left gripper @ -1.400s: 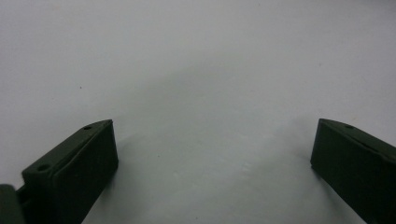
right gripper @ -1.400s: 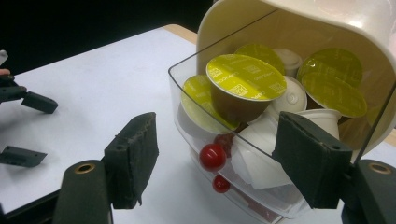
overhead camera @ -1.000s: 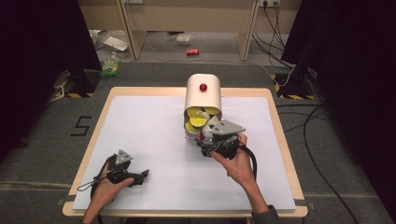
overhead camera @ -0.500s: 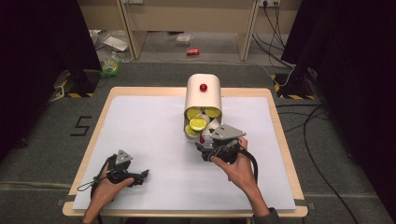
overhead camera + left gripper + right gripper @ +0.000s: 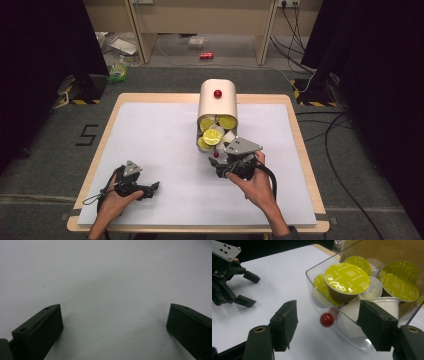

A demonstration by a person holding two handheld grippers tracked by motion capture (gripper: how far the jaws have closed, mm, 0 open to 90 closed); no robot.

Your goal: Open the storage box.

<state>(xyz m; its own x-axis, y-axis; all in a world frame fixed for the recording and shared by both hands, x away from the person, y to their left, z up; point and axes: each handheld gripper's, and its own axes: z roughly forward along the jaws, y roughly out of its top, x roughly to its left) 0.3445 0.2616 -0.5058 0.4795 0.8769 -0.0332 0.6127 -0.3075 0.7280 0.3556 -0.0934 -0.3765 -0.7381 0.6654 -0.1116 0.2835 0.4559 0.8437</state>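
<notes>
Low over the white table cover (image 5: 150, 135), the person's right hand (image 5: 257, 182) reached forward from the near edge, carrying the right gripper (image 5: 220, 162) toward the open end of a capsule dispenser (image 5: 217, 102) that stood near the far middle of the table. Its grey three-cornered plate (image 5: 242, 146) faced up. In the right gripper view its two black jaws stood apart, one on each side of the small red knob (image 5: 326, 320) on the clear drawer (image 5: 352, 335); neither pad touched the knob or the plastic. The drawer was pulled out of the cream housing toward the person and sat on the cover. It was heaped with capsules (image 5: 347, 278): several with yellow-green foil lids lying tilted, and white ones among them. A second red knob (image 5: 217, 93) showed on top of the housing.

Well apart, at the near left corner, the left hand (image 5: 112, 202) rested the left gripper (image 5: 150, 187) on the cover, pointed to the right. In the left gripper view its jaws stood wide apart over bare white surface, with nothing between them.
</notes>
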